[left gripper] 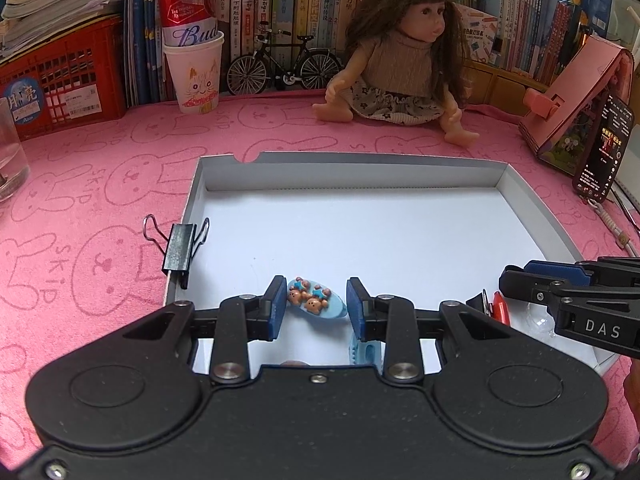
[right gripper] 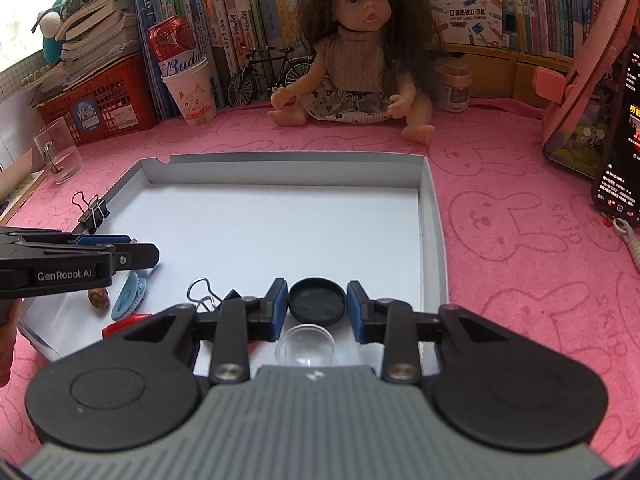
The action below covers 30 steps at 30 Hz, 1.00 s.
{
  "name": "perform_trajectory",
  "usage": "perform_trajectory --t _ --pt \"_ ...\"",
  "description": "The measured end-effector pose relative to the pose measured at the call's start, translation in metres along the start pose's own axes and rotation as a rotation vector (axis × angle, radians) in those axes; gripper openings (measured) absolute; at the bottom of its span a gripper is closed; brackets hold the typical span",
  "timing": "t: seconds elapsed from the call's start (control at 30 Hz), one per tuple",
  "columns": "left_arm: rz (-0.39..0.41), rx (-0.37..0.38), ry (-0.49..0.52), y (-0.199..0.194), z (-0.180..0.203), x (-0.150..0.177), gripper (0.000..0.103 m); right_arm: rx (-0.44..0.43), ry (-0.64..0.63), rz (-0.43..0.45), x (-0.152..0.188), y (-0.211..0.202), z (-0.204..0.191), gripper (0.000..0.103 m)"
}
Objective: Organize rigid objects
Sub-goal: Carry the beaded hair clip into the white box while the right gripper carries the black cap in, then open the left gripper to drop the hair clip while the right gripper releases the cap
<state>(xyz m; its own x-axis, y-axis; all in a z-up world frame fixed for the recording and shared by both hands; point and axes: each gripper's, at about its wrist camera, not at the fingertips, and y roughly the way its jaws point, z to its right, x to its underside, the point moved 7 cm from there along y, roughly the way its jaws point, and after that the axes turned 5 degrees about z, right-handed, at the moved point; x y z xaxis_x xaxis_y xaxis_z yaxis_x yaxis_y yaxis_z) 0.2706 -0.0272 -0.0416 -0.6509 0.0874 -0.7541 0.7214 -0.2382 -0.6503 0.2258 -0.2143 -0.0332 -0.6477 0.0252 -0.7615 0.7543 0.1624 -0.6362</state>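
Tray (right gripper: pixel 434 216) lower part holds most items; binder clip (left gripper: pixel 178 248) outside upper left. Left gripper (left gripper: pixel 316 306) spread around hair clip (left gripper: pixel 316 300), right gripper (right gripper: pixel 317 306) spread around cap (right gripper: pixel 317 300).

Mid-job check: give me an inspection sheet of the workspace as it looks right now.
Surface: pink bunny-print cloth with a shallow white box lid on it.
Job's things: in the lid, a bear hair clip, black round cap, clear dome, red piece; one binder clip on the lid's left wall.
Clutter: doll, toy bicycle, paper cup holding a can, glass mug, phone.
Grippers: left gripper jaws open astride the hair clip; right gripper jaws open astride the cap.
Cables: nothing seen.
Surroundings: books, red crate.
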Motion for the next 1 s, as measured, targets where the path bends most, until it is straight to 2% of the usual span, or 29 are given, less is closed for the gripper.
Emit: perform_trajectory --t 0.3,0.43,0.47,0.67,0.73,0.8,1.0 --pt "0.011 0.0 -0.006 -0.002 0.0 0.001 0.032 -0.004 -0.004 0.01 0.002 -0.001 -0.001 0.041" --pt "0.024 0.004 -0.008 -0.008 0.0 0.0 0.041 -0.016 0.007 0.035 -0.001 -0.006 0.0 0.046" --pt "0.031 0.004 -0.01 -0.01 0.0 -0.001 0.042 -0.018 0.009 0.041 -0.001 -0.007 0.0 0.054" --pt "0.087 0.014 -0.01 -0.028 0.006 -0.005 0.056 -0.039 -0.001 0.094 -0.005 -0.021 -0.003 0.06" --pt "0.111 0.021 -0.004 -0.036 0.009 -0.006 0.068 -0.053 -0.005 0.119 -0.006 -0.027 -0.005 0.065" --pt "0.139 0.031 0.005 -0.045 0.013 -0.006 0.075 -0.058 -0.011 0.143 -0.006 -0.034 -0.007 0.069" --pt "0.196 0.055 0.029 -0.073 0.024 -0.004 0.077 -0.067 -0.039 0.192 -0.003 -0.054 -0.012 0.075"
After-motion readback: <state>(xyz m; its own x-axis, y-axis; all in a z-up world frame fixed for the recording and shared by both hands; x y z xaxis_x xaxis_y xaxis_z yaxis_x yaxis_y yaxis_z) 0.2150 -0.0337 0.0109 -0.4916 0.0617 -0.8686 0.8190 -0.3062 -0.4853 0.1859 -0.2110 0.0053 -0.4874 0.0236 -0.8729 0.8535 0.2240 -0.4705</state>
